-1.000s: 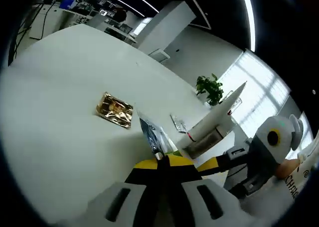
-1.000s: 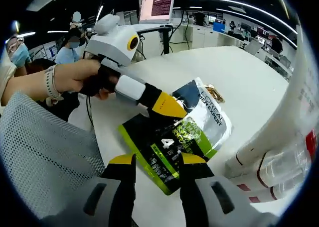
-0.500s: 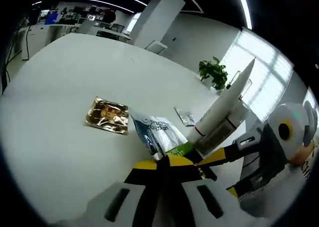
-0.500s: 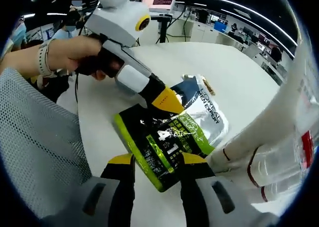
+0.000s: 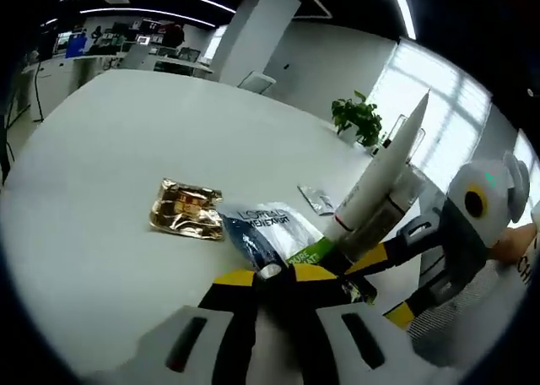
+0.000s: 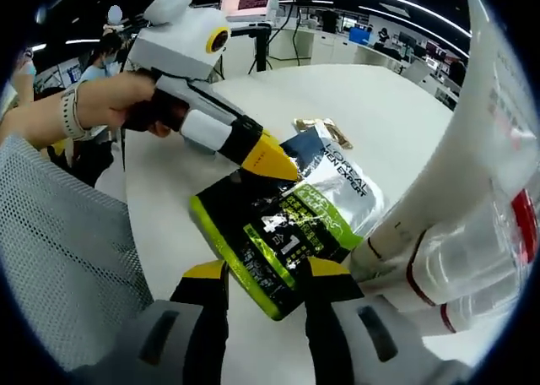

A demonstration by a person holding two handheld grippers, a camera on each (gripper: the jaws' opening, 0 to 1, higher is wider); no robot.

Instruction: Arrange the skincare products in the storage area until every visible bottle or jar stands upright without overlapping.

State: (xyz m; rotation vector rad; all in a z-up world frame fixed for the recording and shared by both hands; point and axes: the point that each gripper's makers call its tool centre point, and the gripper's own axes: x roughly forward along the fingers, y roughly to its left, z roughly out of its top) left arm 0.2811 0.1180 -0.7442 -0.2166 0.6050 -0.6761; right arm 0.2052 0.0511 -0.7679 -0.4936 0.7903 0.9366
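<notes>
**Both claws at the black-and-green sachet beside the white tube**

The black-and-green sachet [image 6: 270, 237] lies flat on the white table [image 6: 371, 115], with a silver-and-blue sachet [image 6: 342, 182] tucked under its far side. In the right gripper view the right claw [image 6: 263, 277] stands open, its two yellow-tipped jaws on either side of the near corner of the black-and-green sachet, not closed on it. The left claw [image 6: 272, 161], held by a person's hand [image 6: 126, 106], comes in from the left with its yellow tip pressed together on the far edge of that sachet, where the two sachets overlap. A white tube [image 6: 460, 191] lying against clear packaging rises at the right, touching the sachets' edge.

The left gripper view shows what lies farther off: a gold foil packet [image 5: 186, 210] flat on the table just beside the silver-and-blue sachet [image 5: 261, 229], and a small flat sachet [image 5: 315, 199] apart from them, near the tube [image 5: 384, 178]. Here the left claw [image 5: 274, 277] has its jaws shut together over the sachet edge, and the right claw [image 5: 384, 288] enters from the right. A potted plant [image 5: 356, 125] stands beyond the table's far edge.
</notes>
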